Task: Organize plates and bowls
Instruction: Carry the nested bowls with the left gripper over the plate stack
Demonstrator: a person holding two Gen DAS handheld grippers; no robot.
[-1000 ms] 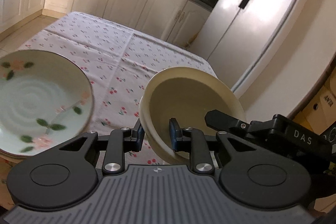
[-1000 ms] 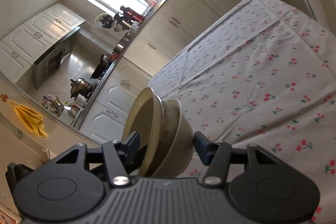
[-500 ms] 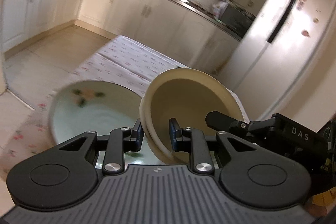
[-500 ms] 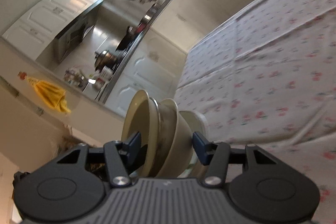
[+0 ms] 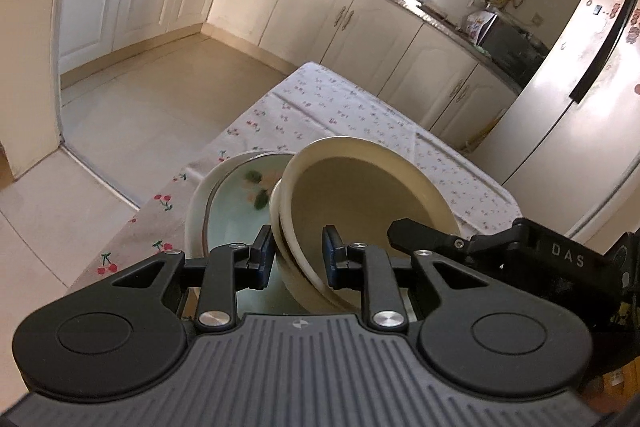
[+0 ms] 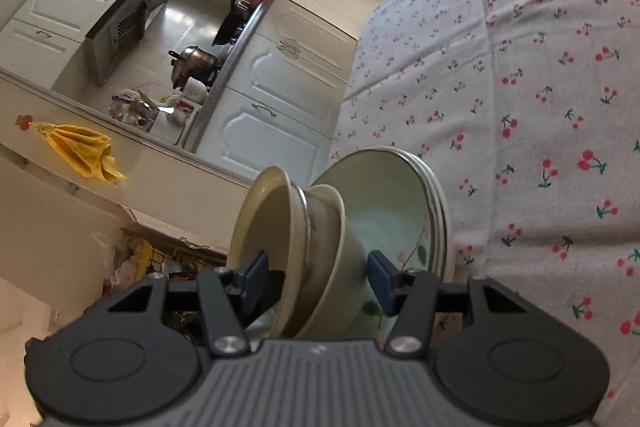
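Two nested cream bowls (image 5: pixel 360 195) hang tilted in the air, held by both grippers. My left gripper (image 5: pixel 298 255) is shut on their near rim, one pad outside and one inside. My right gripper (image 6: pixel 318 267) is shut across the same bowls (image 6: pixel 320 223), its left pad inside the upper bowl and its right pad on the lower bowl's outer wall. In the left wrist view, one of the right gripper's fingers (image 5: pixel 416 231) reaches into the bowl. Just behind and below the bowls, a stack of pale green floral plates (image 5: pixel 232 203) (image 6: pixel 384 211) sits near the table's corner.
The table (image 5: pixel 340 107) (image 6: pixel 520 67) wears a cherry-print cloth, and its edge drops off close to the plates. Tiled floor (image 5: pixel 120 107) lies to the left, white cabinets (image 5: pixel 320 7) run along the back, and a fridge (image 5: pixel 560 87) stands at the right.
Both grippers have carried the cream bowls sideways until they hang right over the floral plates, which earlier lay well off to the side. Both grips are unchanged.
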